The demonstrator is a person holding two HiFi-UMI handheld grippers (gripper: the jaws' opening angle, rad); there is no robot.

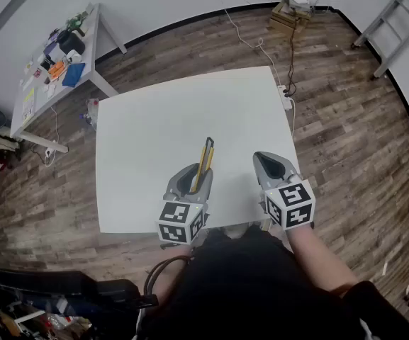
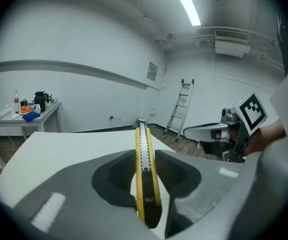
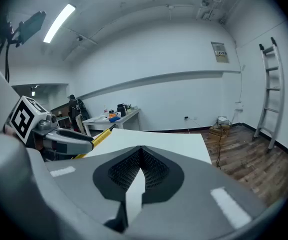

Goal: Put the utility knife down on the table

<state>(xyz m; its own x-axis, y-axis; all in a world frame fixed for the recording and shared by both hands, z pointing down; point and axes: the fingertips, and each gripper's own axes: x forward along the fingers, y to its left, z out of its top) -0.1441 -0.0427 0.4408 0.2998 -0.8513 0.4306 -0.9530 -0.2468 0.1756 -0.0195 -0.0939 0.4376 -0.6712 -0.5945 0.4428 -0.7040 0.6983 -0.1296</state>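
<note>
A yellow and black utility knife [image 1: 205, 158] juts forward out of my left gripper [image 1: 199, 170], over the near part of the white table [image 1: 154, 126]. In the left gripper view the knife [image 2: 144, 169] runs straight along the middle between both pads, and the left gripper [image 2: 144, 156] is shut on its handle. My right gripper [image 1: 261, 157] hovers beside it, to the right, with its jaws shut and nothing between them. The right gripper view has its tips [image 3: 140, 149] meeting, and the knife's tip [image 3: 100, 136] shows at the left past the left gripper [image 3: 66, 136].
A cluttered white side table [image 1: 55, 66] stands at the far left. Behind the white table a cardboard box [image 1: 291, 14] sits by the wall with cables running along the wooden floor, and a ladder [image 1: 395, 20] leans at the far right.
</note>
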